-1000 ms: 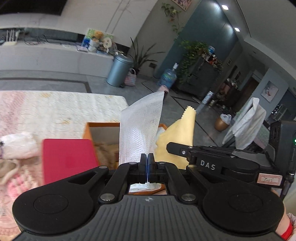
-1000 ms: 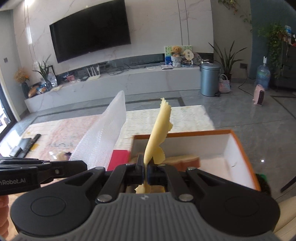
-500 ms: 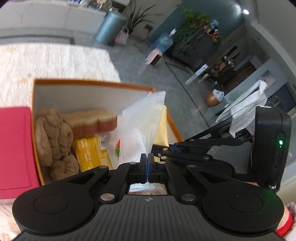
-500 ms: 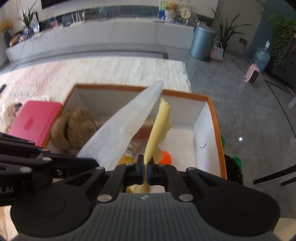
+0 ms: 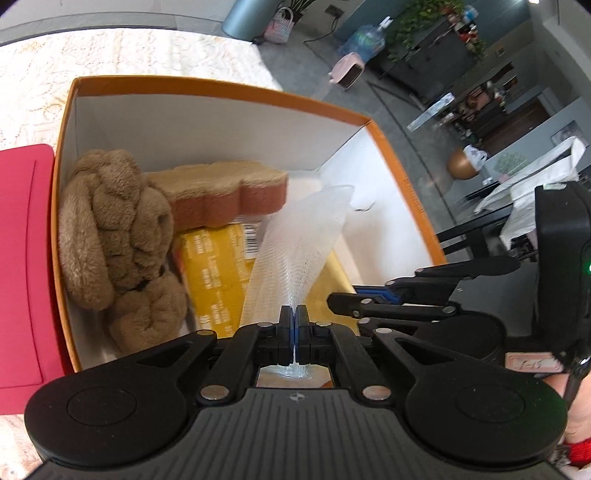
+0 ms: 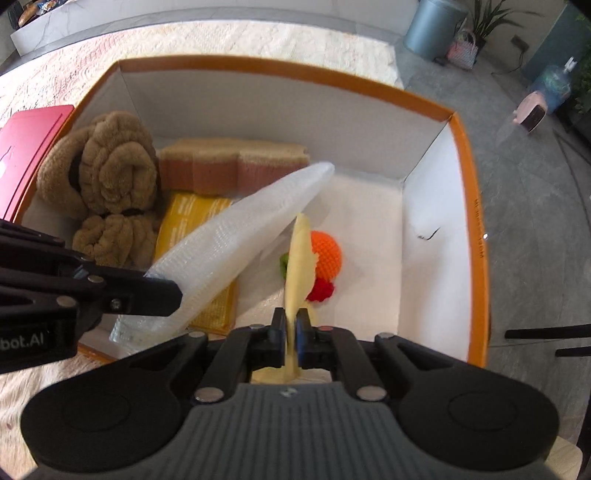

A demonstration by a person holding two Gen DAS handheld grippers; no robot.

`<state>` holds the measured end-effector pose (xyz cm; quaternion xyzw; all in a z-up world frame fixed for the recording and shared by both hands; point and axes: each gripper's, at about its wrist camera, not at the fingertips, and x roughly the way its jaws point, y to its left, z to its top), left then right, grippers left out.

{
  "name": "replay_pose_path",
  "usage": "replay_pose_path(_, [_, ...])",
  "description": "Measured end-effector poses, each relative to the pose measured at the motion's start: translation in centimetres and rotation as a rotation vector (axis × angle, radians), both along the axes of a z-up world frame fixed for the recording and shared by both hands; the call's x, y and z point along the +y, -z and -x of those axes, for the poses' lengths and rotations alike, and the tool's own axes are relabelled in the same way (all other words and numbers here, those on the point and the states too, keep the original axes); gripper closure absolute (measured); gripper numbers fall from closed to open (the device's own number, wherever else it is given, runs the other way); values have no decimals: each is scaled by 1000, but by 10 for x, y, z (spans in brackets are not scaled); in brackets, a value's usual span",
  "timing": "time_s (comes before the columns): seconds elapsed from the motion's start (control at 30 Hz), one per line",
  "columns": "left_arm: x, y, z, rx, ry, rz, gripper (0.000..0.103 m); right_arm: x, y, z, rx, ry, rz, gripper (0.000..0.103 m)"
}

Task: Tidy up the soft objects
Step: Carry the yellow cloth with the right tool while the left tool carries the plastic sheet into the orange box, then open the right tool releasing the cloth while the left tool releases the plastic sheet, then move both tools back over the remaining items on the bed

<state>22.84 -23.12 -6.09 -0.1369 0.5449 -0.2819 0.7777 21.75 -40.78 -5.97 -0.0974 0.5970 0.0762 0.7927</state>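
My left gripper [image 5: 294,320] is shut on a white mesh foam sheet [image 5: 301,251], held over the orange box [image 5: 221,88]. It also shows in the right wrist view [image 6: 236,243]. My right gripper [image 6: 291,325] is shut on a yellow cloth [image 6: 300,258], also over the box [image 6: 476,206]. Inside the box lie a brown plush toy [image 5: 114,229], a toast-shaped sponge [image 5: 225,195], a yellow packet [image 5: 218,269] and an orange and red knitted toy [image 6: 327,260].
A red lid [image 5: 22,258] lies against the box's left side on the lace tablecloth [image 5: 110,48]. Beyond the table are grey floor, a metal bin [image 6: 430,27] and a pink heater [image 6: 532,112].
Both grippers have tilted down and moved over the box with their sheets. The view went from the room to the inside of the box.
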Motion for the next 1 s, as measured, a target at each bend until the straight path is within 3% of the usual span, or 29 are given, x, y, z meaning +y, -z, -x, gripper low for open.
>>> replay_pose_path(0.13, [1,-2,1,10,0,-28,97,0,4,-3,15,-6,6,97])
replay_pose_path(0.17, [2,-2,1,7,0,-21,87,0,3,-4,15,-7,7,97])
replay_pose_path(0.2, [2,-3,1,0,-2,-17,76,-1,4,-4,15,-9,5,93])
replay_pose_path(0.27, [3,-7,3,-26,-10,-12,67,0,1,-3,5,-4,19,76])
replay_pose_path(0.33, [7,-11,6,-46,-16,-5,58,1,-3,-2,-7,3,29,54])
replay_pose_path(0.47, [12,-20,11,-68,-21,15,46,4,-15,1,-14,9,19,49])
replay_pose_path(0.5, [13,-24,12,-76,-20,18,43,5,-18,4,-20,9,24,43])
replay_pose_path(0.57, [15,-31,15,-95,-17,16,41,7,-22,6,-24,6,40,34])
replay_pose_path(0.7, [22,-44,25,-138,-26,10,40,12,-34,15,-39,10,62,32])
replay_pose_path(0.77, [26,-52,32,-166,-38,13,40,12,-40,18,-54,21,71,26])
replay_pose_path(1.0, [57,-79,59,-294,-96,-10,40,26,-67,43,-182,64,82,14])
